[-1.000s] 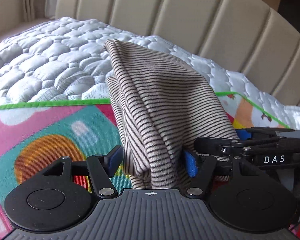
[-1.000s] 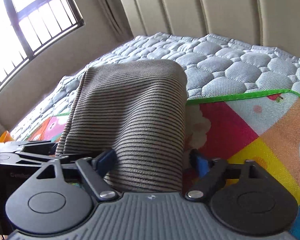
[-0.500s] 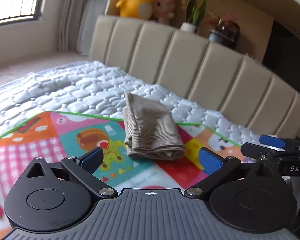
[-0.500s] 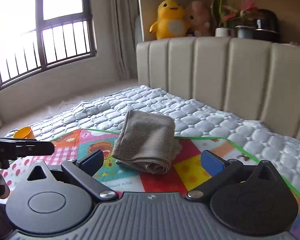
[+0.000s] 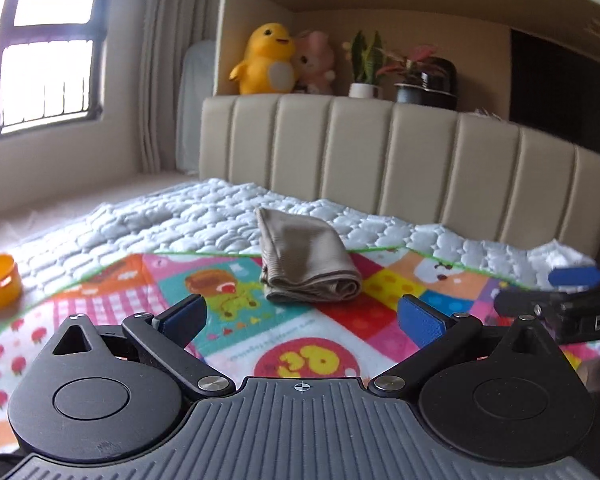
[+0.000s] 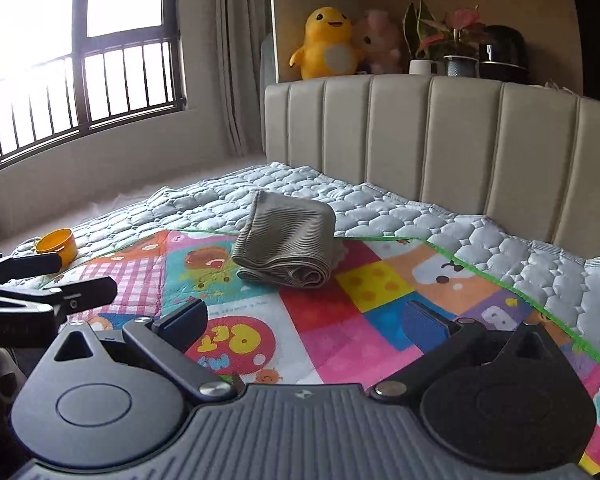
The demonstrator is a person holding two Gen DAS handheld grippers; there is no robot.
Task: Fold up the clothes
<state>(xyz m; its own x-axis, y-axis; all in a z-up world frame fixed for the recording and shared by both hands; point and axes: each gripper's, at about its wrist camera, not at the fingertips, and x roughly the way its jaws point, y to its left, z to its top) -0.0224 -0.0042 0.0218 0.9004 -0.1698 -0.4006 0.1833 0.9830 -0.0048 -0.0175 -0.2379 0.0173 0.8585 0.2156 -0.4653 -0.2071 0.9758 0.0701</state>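
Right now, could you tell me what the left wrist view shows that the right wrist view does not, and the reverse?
Only the left wrist view shows the right tool at its right edge, open and empty.

Only the right wrist view shows the left tool at its left edge, also open and empty, and the barred window in full.

Both show the folded striped garment lying across the edge of the colourful play mat on the quilted bed cover, the orange cup, the padded headboard and the yellow plush duck.
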